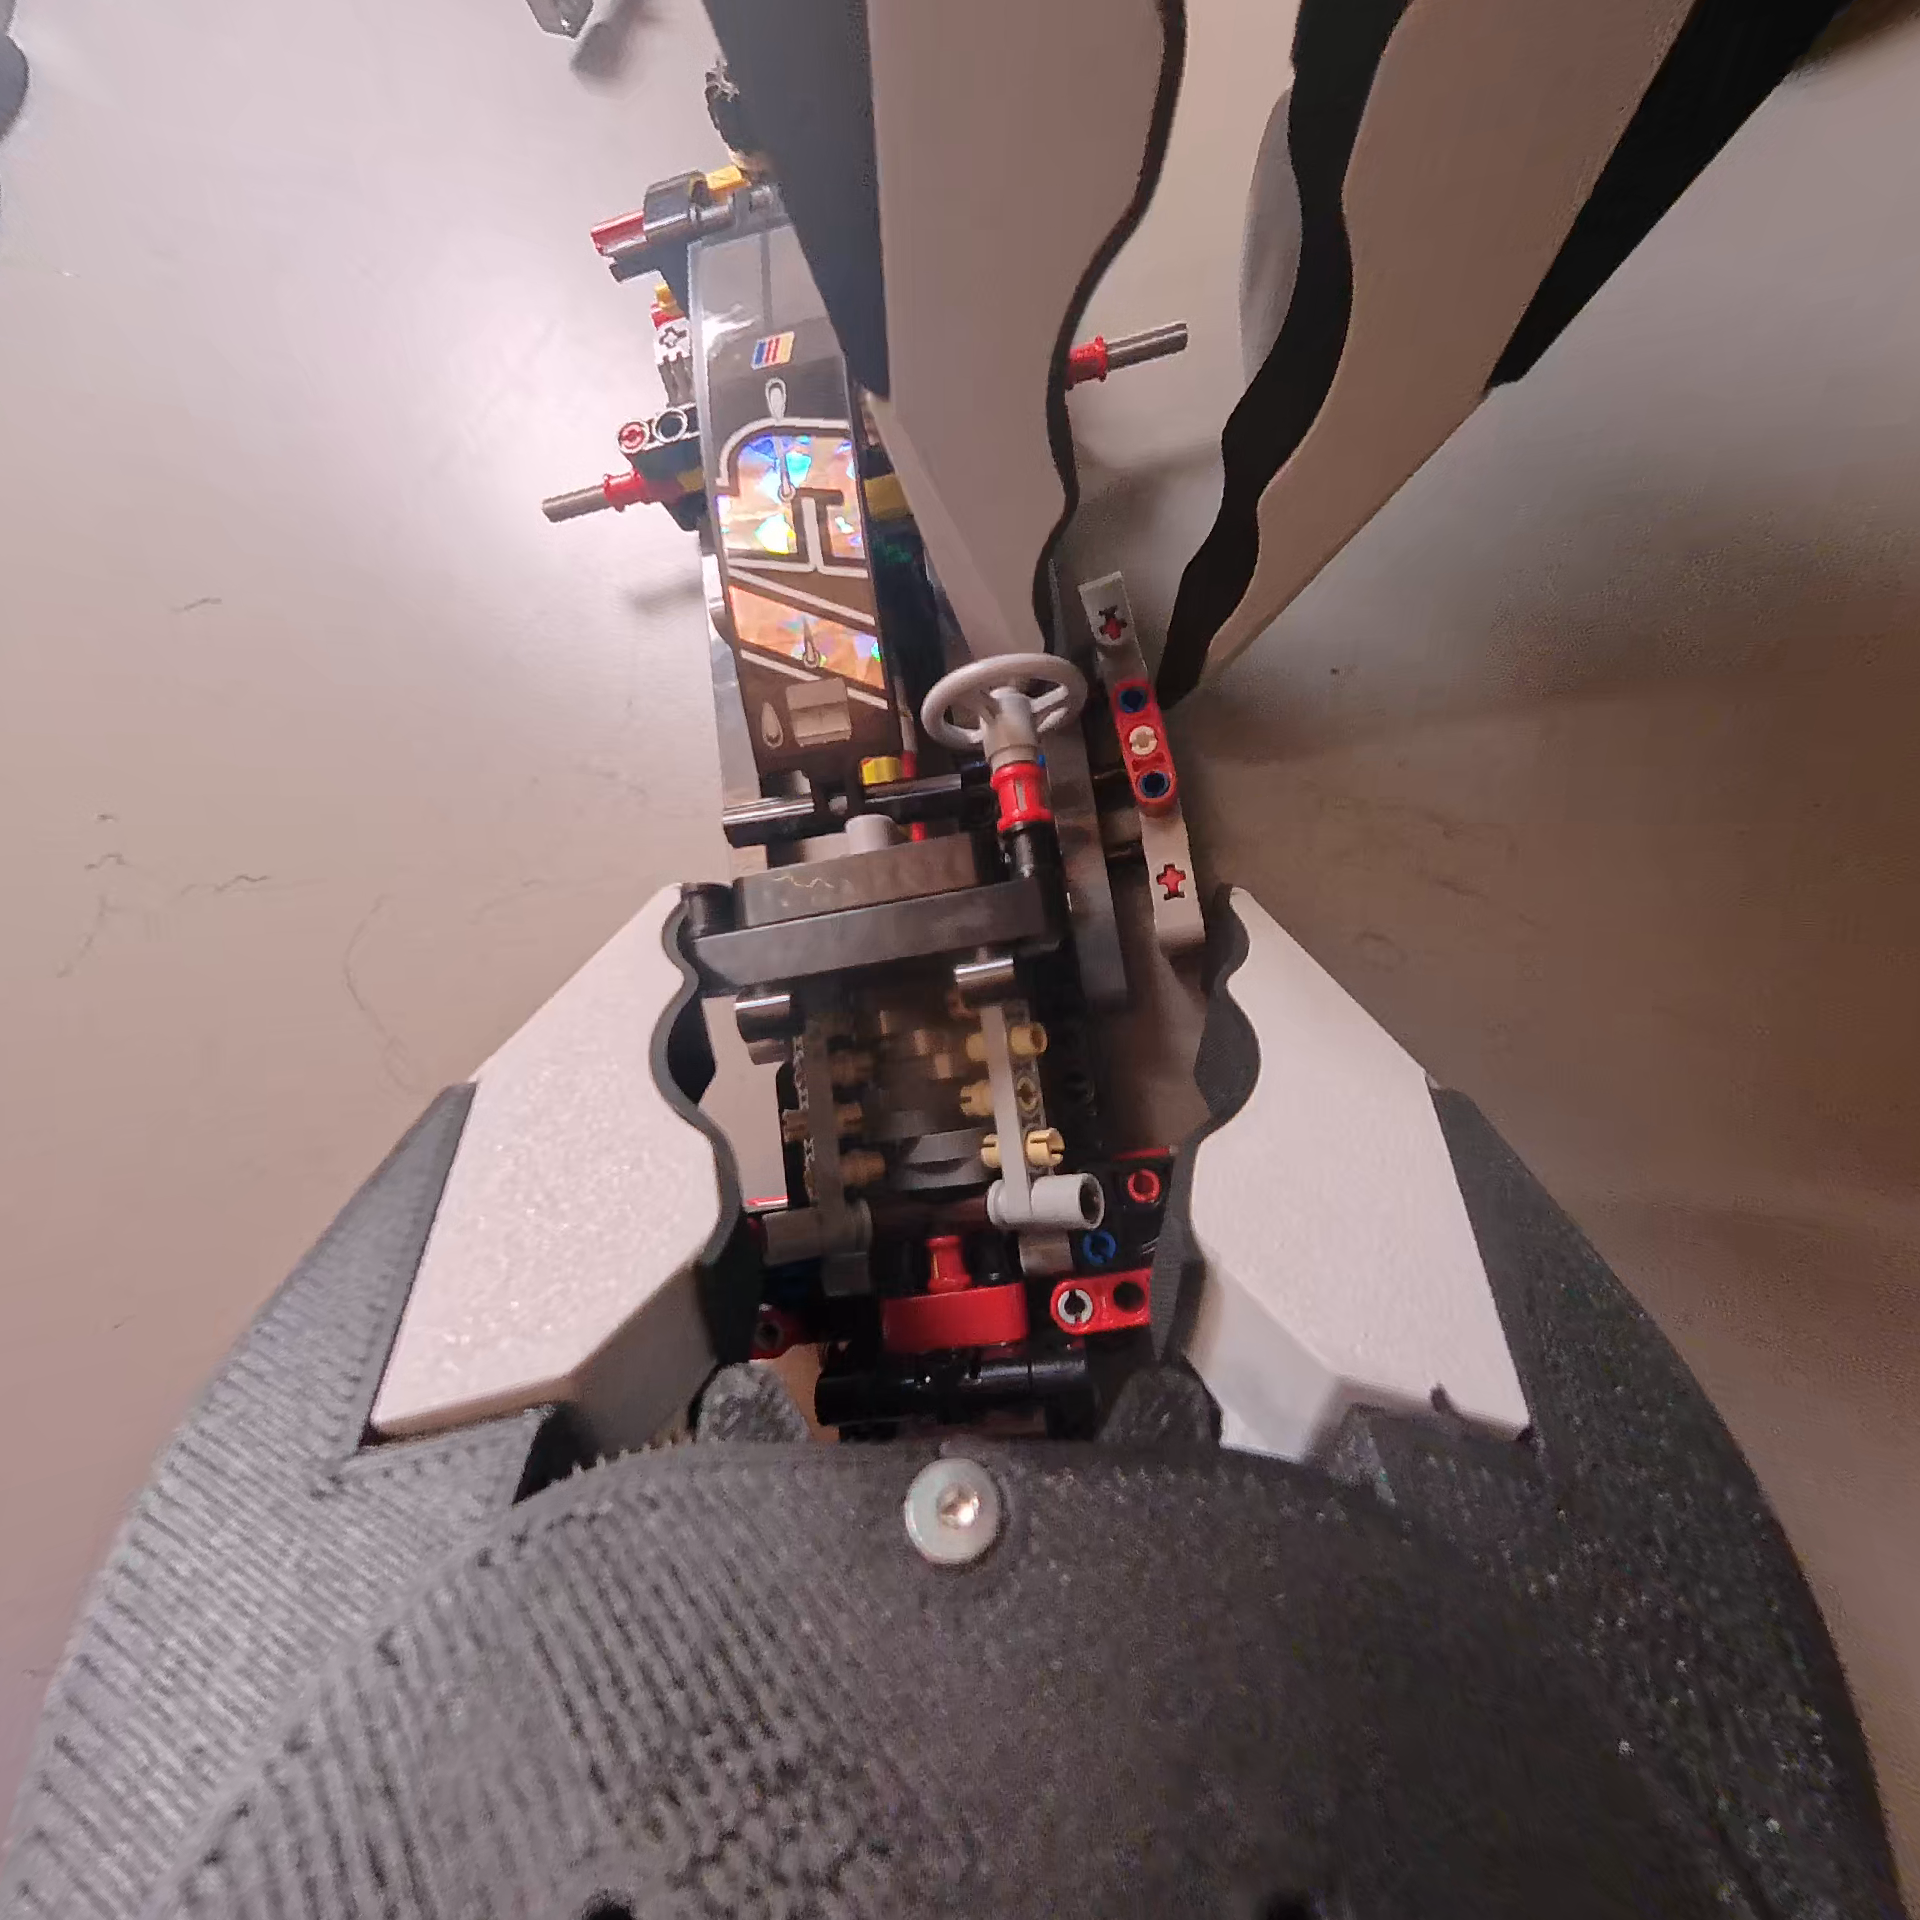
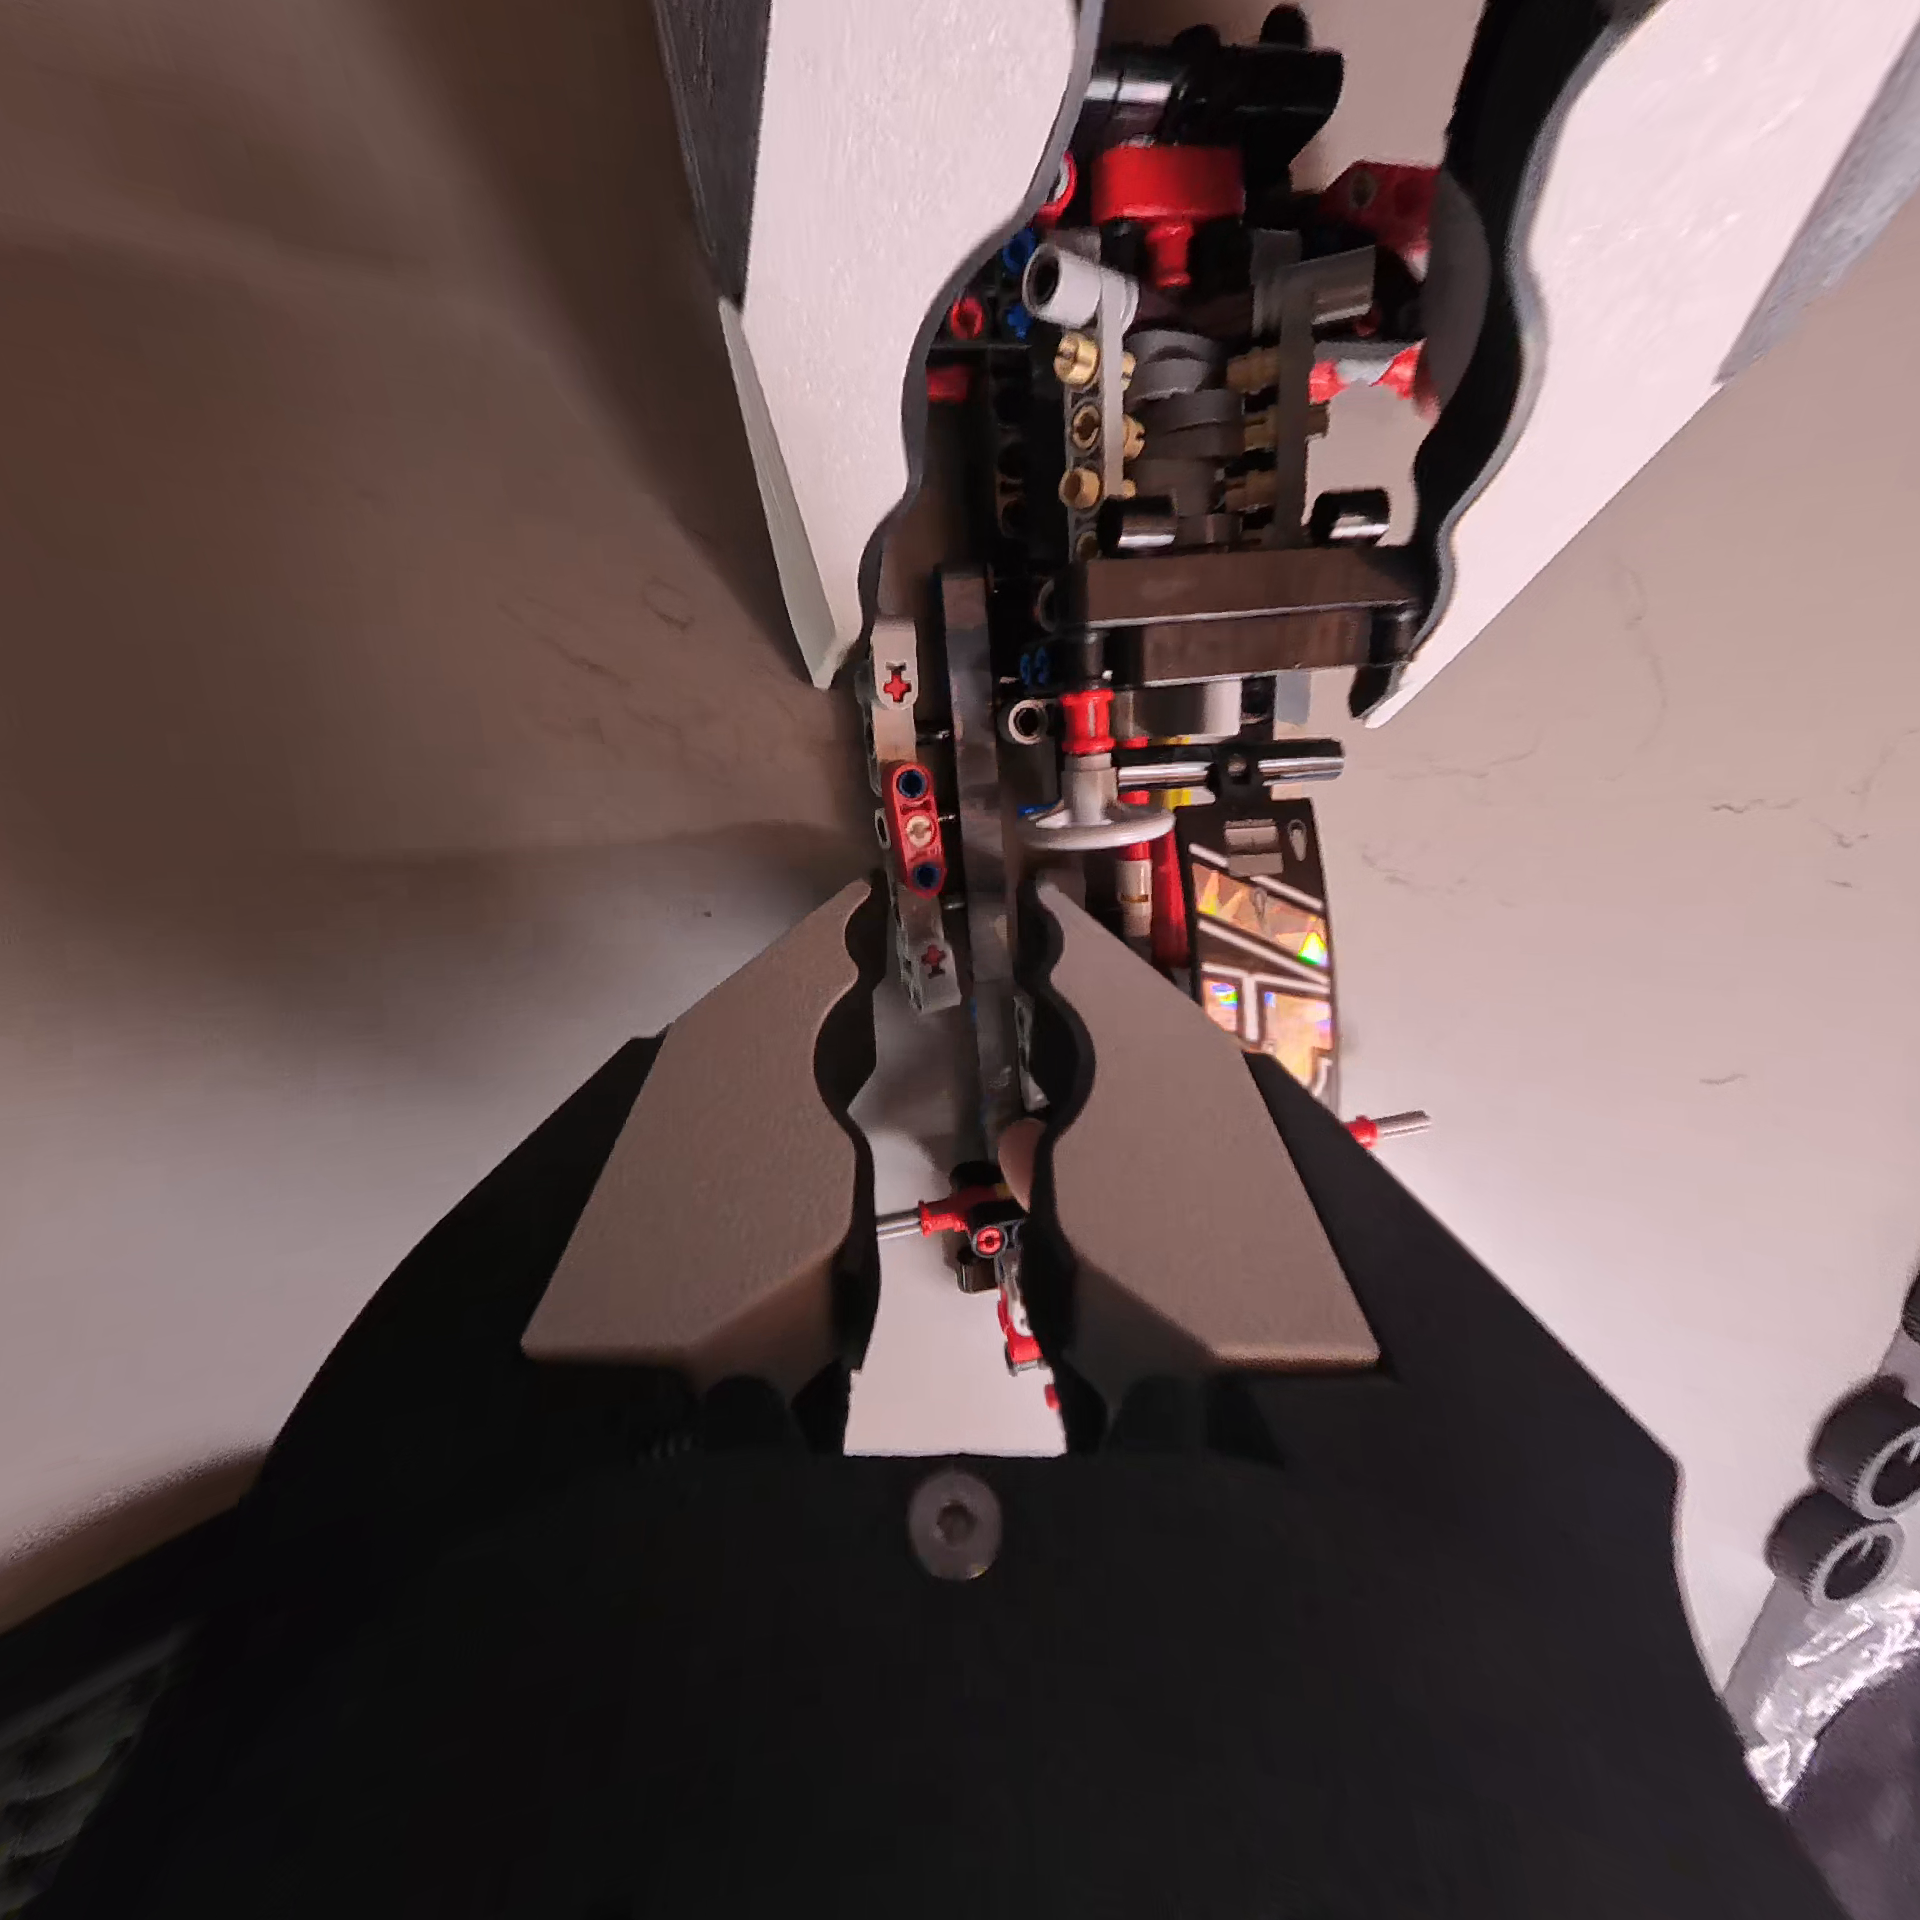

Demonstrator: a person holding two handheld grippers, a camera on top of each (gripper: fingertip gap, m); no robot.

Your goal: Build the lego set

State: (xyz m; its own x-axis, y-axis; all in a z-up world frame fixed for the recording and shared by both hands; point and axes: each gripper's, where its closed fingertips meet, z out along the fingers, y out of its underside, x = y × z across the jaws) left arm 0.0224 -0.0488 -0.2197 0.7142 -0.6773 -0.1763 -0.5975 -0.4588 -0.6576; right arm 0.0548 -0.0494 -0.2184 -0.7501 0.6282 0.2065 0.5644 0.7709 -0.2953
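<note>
A partly built lego car (image 1: 904,914) lies on the pale table, with a black panel bearing a shiny foil sticker (image 1: 790,540) and a grey steering wheel (image 1: 1003,696). My left gripper (image 1: 956,925) is shut on the car's rear, its white fingers on both sides of the body. My right gripper (image 2: 956,904) comes from the opposite end. It is closed on the car's side wall, around a grey beam carrying a short red piece (image 2: 914,821). In the left wrist view the right gripper (image 1: 1107,655) reaches down beside the steering wheel. In the right wrist view the left gripper's fingers (image 2: 862,312) flank the car (image 2: 1236,623).
Several loose black tyres (image 2: 1860,1507) and a crinkled plastic bag (image 2: 1818,1683) lie at the right edge of the right wrist view. A few small grey loose parts (image 1: 582,31) sit at the top left of the left wrist view. The table (image 1: 312,623) is pale and scuffed.
</note>
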